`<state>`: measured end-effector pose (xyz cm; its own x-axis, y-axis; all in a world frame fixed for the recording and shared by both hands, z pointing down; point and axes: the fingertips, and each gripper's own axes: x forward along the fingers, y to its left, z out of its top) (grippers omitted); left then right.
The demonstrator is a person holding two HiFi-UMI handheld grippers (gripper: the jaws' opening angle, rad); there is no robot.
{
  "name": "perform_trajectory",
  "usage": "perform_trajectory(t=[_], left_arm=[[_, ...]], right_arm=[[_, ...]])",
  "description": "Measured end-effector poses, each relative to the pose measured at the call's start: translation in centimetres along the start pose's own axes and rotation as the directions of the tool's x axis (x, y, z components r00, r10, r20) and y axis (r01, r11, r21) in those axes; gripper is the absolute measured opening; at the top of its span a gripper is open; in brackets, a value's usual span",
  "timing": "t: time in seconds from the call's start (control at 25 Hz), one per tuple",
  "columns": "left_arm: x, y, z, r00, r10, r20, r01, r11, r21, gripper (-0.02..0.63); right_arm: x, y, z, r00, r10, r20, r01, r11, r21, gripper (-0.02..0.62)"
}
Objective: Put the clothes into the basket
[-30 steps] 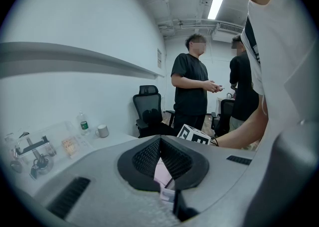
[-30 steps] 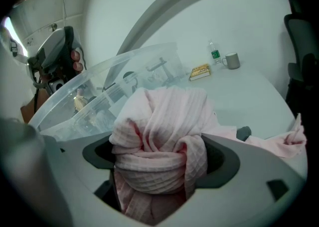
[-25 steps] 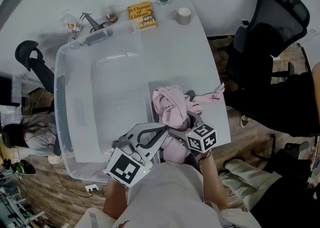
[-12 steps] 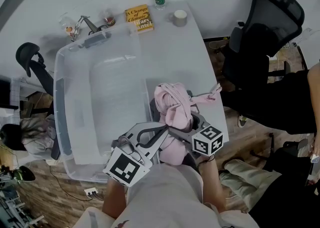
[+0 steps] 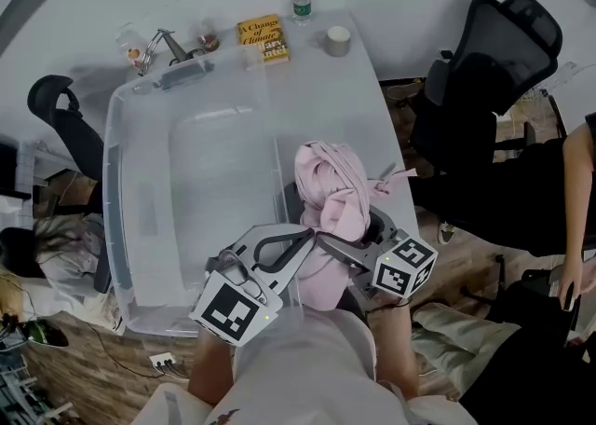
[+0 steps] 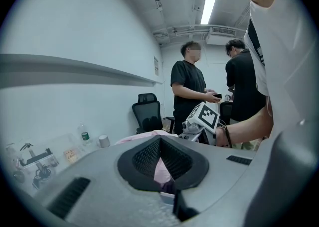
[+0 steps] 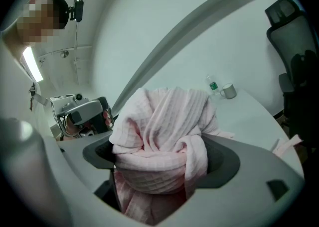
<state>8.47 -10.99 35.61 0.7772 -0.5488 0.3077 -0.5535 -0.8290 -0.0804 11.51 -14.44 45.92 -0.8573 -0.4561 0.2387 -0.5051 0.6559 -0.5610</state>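
Head view: clear basket point(image 5: 114, 181) on white table point(image 5: 349, 106). Pink clothes point(image 5: 331, 195) bunched in right gripper point(image 5: 343, 227), held up just beside basket's right wall, outside it. Left gripper point(image 5: 305, 240) near bundle, at basket's near right corner

Left gripper view: jaws drawn together at tips; sliver of pink shows through gap between pads, pinch unclear

Right gripper view: jaws spread wide, clamped on 1 thick wad of pink clothes, cloth spilling over both pads

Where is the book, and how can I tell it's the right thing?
Look at the white table and go past the big clear plastic bin to the far edge. The book lies flat there, near a pale mug. It is the only flat, yellow-orange thing in that row.
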Motion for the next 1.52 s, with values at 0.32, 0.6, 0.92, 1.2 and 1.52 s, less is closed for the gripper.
perform_trajectory(t=[0.32, 0.6, 0.92, 1.2, 1.52], left_arm=[[-1.8, 0.6, 1.2, 0.998, 0.037, 0.041, -0.038, 0.999, 0.014, 0.006], [-4.0, 1.3, 1.9, 0.994, 0.072, 0.080, -0.073, 0.997, 0.011, 0.006], [-5.9, 1.6, 3.4, 0.985, 0.118, 0.123, -0.123, 0.992, 0.034, 0.006], [-10.4, 3.0, 4.0, 0.972, 0.168, 0.164, -0.176, 0.984, 0.035, 0.006], [-12.0, 3.2, 5.2, 0.951, 0.246, 0.189, -0.258, 0.965, 0.039, 0.006]], right_arm=[[-0.3, 3.1, 2.9, 0.995, 0.076, 0.061, -0.075, 0.997, -0.014, 0.454], [-0.3, 5.9, 5.3, 0.988, 0.125, 0.089, -0.121, 0.991, -0.049, 0.454], [-0.6, 9.1, 8.4, 0.969, 0.211, 0.130, -0.203, 0.977, -0.070, 0.454], [2.0, 13.5, 9.8, 0.957, 0.270, 0.105, -0.257, 0.959, -0.119, 0.454], [2.2, 15.1, 11.0, 0.937, 0.340, 0.077, -0.329, 0.935, -0.132, 0.453]])
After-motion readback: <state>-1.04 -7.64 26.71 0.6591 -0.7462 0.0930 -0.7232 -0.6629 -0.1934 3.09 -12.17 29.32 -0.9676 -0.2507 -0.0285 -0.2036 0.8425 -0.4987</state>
